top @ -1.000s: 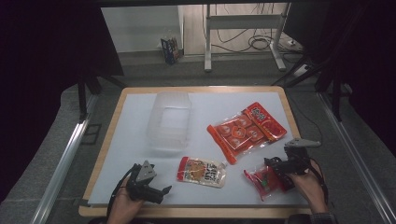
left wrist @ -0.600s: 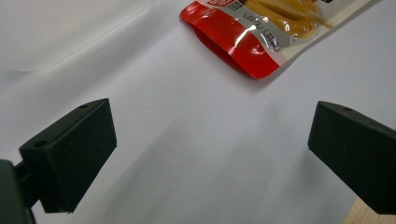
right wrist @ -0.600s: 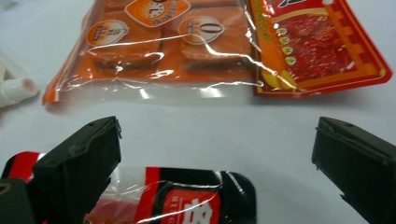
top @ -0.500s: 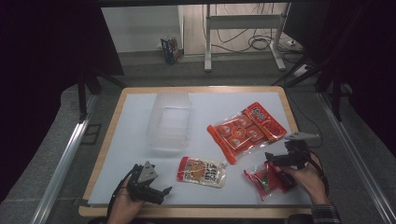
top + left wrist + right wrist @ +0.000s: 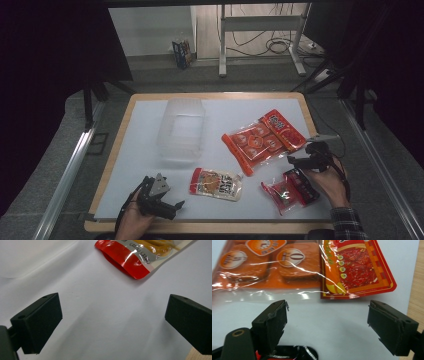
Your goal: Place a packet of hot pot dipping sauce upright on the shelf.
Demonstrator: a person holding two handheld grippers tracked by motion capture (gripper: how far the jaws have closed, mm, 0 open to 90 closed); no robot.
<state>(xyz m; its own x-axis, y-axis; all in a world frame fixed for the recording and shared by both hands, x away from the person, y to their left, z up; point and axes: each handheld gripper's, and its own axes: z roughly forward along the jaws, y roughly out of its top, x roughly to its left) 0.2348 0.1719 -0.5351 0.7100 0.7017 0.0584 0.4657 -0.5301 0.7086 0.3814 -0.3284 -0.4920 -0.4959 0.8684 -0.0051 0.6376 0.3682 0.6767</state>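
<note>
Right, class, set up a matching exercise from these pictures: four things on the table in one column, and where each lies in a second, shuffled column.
Things:
1. clear plastic container
2. left gripper
3. small dark red packet
4. big orange packet

Places:
A. right of the container, mid table
B. near left corner, jaws wide
C. near edge, beside the right gripper
D. far left part of the mat

Pairs: 1-D, 2-B, 3-C, 4-A

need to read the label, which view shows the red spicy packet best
The right gripper view: the red packet lies close ahead of the jaws, print large. The high view shows it whole but small, beside the orange packet.
</note>
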